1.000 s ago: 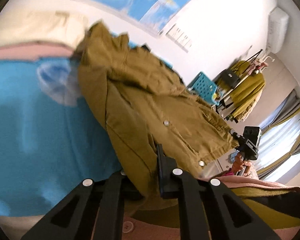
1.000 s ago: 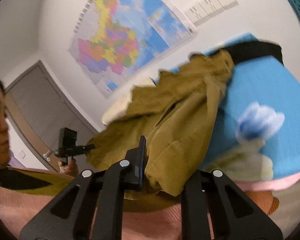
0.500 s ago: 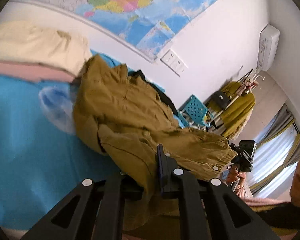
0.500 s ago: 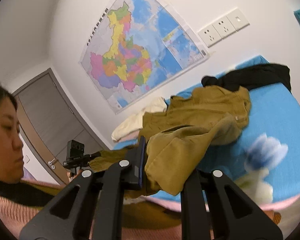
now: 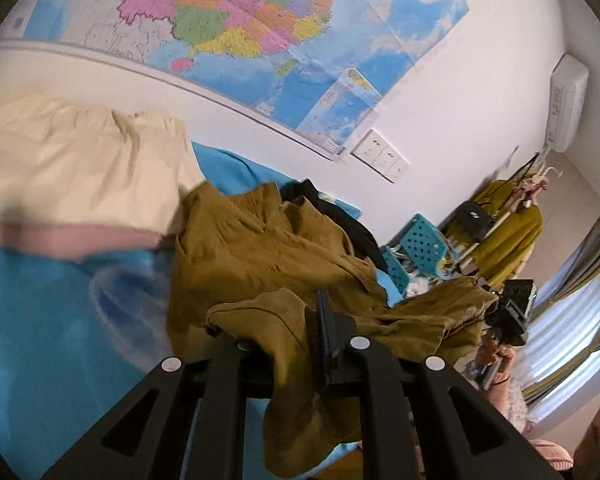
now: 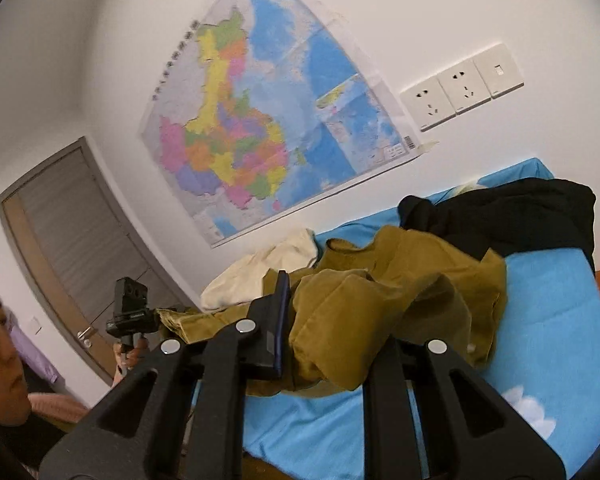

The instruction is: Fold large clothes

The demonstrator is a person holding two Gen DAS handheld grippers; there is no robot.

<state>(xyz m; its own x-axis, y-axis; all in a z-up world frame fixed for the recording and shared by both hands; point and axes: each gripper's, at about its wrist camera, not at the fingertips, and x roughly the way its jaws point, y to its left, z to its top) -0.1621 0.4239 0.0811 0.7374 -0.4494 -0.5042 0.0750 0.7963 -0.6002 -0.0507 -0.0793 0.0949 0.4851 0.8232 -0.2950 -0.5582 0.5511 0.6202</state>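
The olive jacket [image 5: 284, 264] is pinched at two places and hangs between them, its bulk heaped on the blue bed [image 5: 40, 320] just ahead of both tools. In the left wrist view, the left hand-held gripper [image 5: 300, 332] is clamped on a fold of the jacket's edge; cloth spills down between the black fingers [image 5: 332, 340] and drapes below them. Left of that gripper the sheet carries a pale printed patch, blurred. Beyond the jacket, a cream garment [image 5: 80, 160] lies on a pink one [image 5: 60, 240] to the far left, and a black garment [image 5: 340, 216] sits behind the jacket's collar. To the right, the right hand-held gripper [image 5: 512, 312] appears in a hand [image 5: 496, 356], with the jacket's hem reaching to it.

In the right wrist view, the right hand-held gripper [image 6: 332, 340] is likewise closed on a thick roll of the jacket [image 6: 380, 300], which bulges over its fingers [image 6: 278, 320]. Farther on lie the black garment [image 6: 508, 212] to the right and the cream garment [image 6: 260, 272] to the left. On the wall behind hang a map [image 6: 268, 120] and wall sockets [image 6: 460, 88].
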